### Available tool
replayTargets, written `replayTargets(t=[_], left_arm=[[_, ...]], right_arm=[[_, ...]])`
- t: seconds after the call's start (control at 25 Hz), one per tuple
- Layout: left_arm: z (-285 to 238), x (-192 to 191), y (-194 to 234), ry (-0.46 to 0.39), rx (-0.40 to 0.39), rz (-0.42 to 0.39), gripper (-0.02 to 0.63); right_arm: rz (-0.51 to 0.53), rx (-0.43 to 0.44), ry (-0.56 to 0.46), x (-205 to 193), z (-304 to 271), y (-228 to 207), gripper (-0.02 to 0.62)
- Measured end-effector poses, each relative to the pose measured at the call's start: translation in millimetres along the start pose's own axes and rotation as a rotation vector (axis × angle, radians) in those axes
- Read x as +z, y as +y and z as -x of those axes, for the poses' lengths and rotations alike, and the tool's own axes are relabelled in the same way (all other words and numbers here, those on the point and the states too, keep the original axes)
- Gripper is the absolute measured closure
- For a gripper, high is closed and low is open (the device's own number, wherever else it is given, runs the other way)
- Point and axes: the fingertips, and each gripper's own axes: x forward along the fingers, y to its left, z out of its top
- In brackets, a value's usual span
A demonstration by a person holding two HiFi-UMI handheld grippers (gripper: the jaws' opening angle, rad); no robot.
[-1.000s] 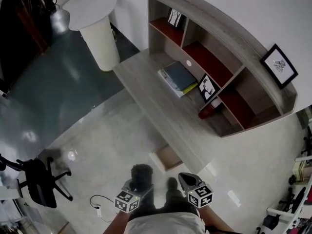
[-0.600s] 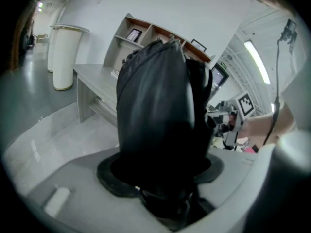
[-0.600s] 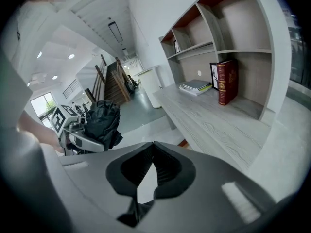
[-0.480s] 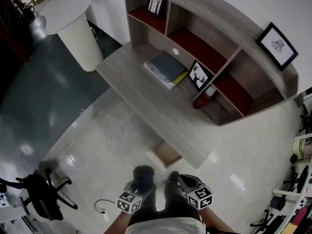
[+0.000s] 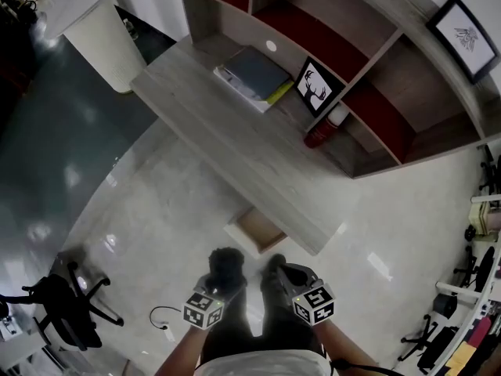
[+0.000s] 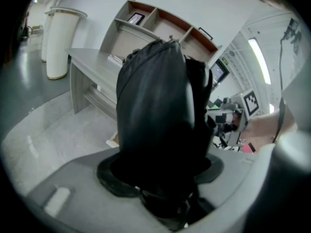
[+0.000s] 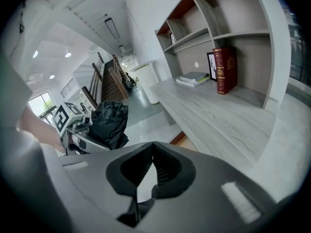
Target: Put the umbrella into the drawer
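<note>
Clearly, left gripper view gives only the folded black umbrella (image 6: 155,120) filling the frame, clamped btwn the left tool's (image 5: 224,282) jaws. Head view adds the open drawer (image 5: 258,229) under the tabletop (image 5: 235,139), near and ahead of the umbrella. Right tool (image 7: 152,148): jaws together, nothing in them. Both tools sit low, side by side, angled down twd the floor (image 5: 156,210).

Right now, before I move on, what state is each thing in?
Umbrella: folded up.
Left claw: shut on the umbrella.
Right claw: shut, empty.
Drawer: pulled open under the desk.
Red book: closed, standing upright.
Grey book: closed, lying flat on the desk.
</note>
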Motion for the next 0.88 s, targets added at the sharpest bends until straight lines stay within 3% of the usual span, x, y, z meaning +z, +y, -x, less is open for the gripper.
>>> replayTargets(t=[0.88], left_arm=[[-128,-40,52,0.131,-0.047,0.021,0.337]], right_arm=[[-0.127,-0.038,0.008,-72,-65,-64,0.589]])
